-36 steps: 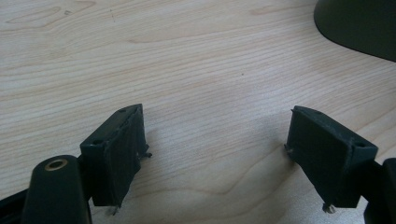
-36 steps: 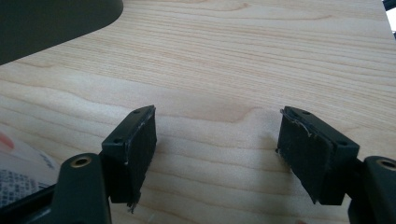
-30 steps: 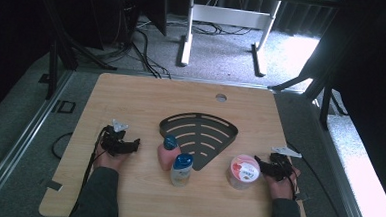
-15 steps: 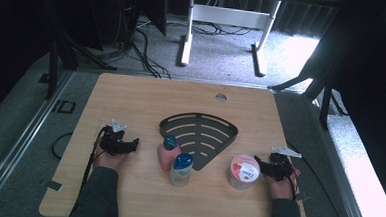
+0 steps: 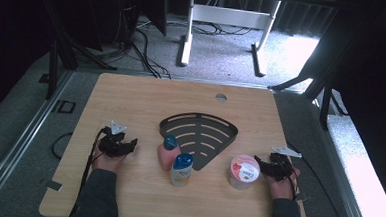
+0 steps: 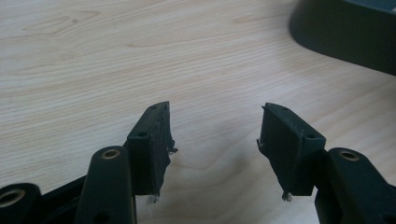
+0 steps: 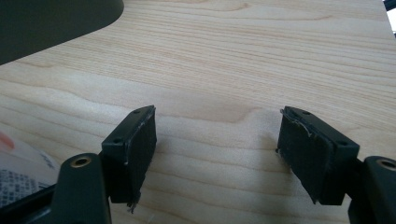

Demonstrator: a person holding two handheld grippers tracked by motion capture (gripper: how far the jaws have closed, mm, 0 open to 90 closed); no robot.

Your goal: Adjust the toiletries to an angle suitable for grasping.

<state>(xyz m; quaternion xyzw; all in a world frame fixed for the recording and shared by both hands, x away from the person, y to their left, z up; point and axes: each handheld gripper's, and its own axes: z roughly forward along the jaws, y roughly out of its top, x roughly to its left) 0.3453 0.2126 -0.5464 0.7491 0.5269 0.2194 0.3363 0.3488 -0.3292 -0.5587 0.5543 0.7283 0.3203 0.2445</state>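
Observation:
My left gripper (image 5: 130,145) rests on the wooden table (image 5: 131,100) at the left, pointing right toward a pink bottle with a blue cap (image 5: 167,152). In the left gripper view its jaws (image 6: 215,140) stand apart over bare wood; they have just been closing, with nothing between them. My right gripper (image 5: 259,165) lies at the right, its tips next to a round pink-and-white tub (image 5: 243,172). In the right gripper view its jaws (image 7: 217,140) are open and empty, with the tub (image 7: 18,179) at the lower left.
A black fan-shaped slotted rack (image 5: 199,135) lies flat at the table's middle, and its edge appears in both gripper views (image 6: 345,32) (image 7: 51,23). A cream bottle with a blue cap (image 5: 181,169) stands in front of the pink one. A cable hole (image 5: 221,97) sits near the far edge.

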